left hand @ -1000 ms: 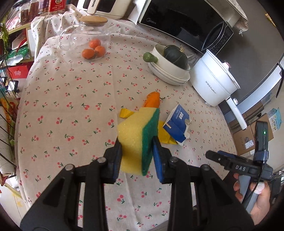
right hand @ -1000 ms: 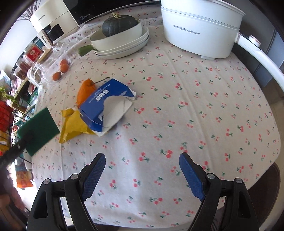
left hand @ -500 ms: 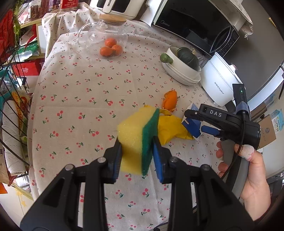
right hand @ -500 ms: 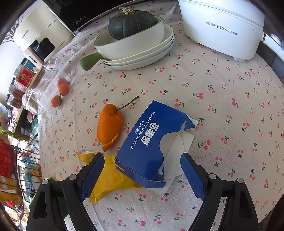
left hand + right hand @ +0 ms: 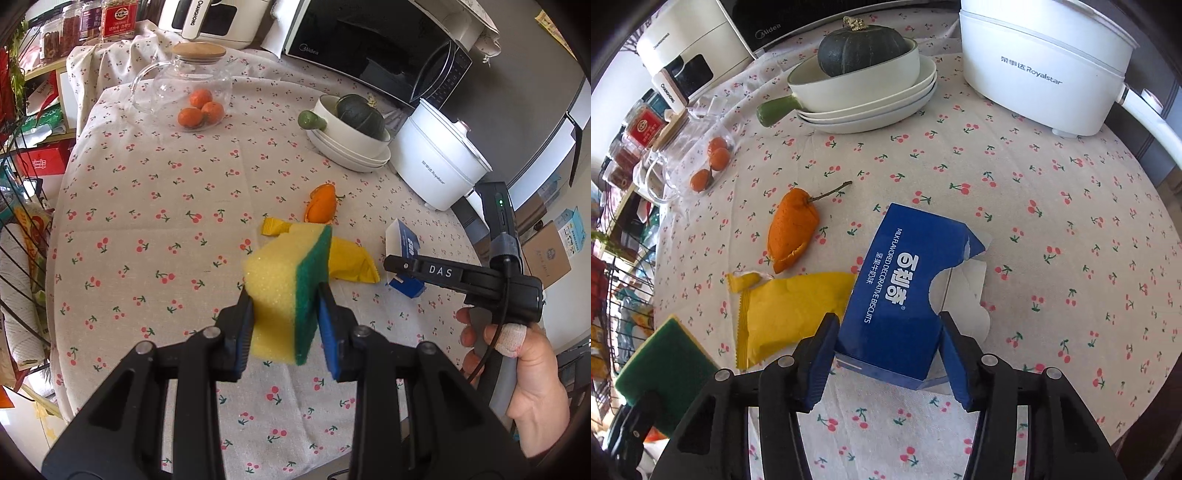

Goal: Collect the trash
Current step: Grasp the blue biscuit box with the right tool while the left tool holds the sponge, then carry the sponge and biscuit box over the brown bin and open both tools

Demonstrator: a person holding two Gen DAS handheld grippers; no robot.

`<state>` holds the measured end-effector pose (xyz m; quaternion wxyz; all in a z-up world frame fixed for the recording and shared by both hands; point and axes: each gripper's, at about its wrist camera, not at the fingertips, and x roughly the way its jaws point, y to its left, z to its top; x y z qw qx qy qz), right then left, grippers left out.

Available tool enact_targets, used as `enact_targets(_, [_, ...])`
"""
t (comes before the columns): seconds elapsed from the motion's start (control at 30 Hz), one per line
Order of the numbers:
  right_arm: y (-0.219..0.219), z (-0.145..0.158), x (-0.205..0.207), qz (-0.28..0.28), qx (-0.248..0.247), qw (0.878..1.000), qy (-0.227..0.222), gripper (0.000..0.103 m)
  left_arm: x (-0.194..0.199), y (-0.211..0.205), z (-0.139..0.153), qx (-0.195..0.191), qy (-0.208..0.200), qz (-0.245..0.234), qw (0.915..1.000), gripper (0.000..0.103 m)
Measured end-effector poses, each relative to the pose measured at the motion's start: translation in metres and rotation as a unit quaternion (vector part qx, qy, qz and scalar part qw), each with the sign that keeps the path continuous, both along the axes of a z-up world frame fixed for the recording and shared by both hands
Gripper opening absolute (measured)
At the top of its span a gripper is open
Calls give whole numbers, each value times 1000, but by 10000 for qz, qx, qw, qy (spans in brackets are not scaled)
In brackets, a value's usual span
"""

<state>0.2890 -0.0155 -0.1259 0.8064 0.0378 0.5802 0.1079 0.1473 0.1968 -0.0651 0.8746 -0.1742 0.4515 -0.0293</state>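
My left gripper (image 5: 286, 326) is shut on a yellow and green sponge (image 5: 291, 288), held above the table; the sponge also shows in the right wrist view (image 5: 665, 358). My right gripper (image 5: 886, 354) is open, its jaws on either side of the near end of a torn blue biscuit box (image 5: 905, 291), which also shows in the left wrist view (image 5: 404, 243). A yellow wrapper (image 5: 786, 310) lies left of the box. An orange peel (image 5: 792, 229) lies beyond it. In the left wrist view the wrapper (image 5: 351, 264) is partly hidden by the sponge.
A cherry-print cloth covers the round table (image 5: 166, 206). A white pan with a dark squash (image 5: 860, 70) sits on stacked plates. A white electric pot (image 5: 1041, 62) stands at the back right. A glass jar with oranges (image 5: 192, 96) stands at the back left. A wire rack (image 5: 18, 240) is left.
My right gripper has moved forward and down until its open jaws straddle the blue box. My left gripper has pulled back a little with the sponge.
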Motion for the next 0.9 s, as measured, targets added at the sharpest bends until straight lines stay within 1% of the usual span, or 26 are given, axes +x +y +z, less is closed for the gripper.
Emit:
enact_targets(0.13, [-28,13,-20,68,-96,9999,-117,54,-5,-18,5,63,-82,-185,9998,34])
enact_targets(0.3, [-68,25,-44,8,-209,9995,-246,54,-7,-43,8,37,-106,-456,9989,34])
enact_targets(0.4, [-91,30,-57,-54,-298,9990,-319,54,-9,-61,11,185,-171,-639,9976,34])
enact_targets(0.57, [-134,39,-82,-159,-455,9980,-403,54,-12,-89,15,300,-255,-917,9950,34])
enact_targets(0.77, [-186,44,-109,-316,-663,9962,-467,54,-14,-125,16,411,-301,-1277,9905,34])
enact_targets(0.9, [-220,42,-126,-447,-712,9955,-438,54,-15,-152,18,351,-318,-1537,9870,34])
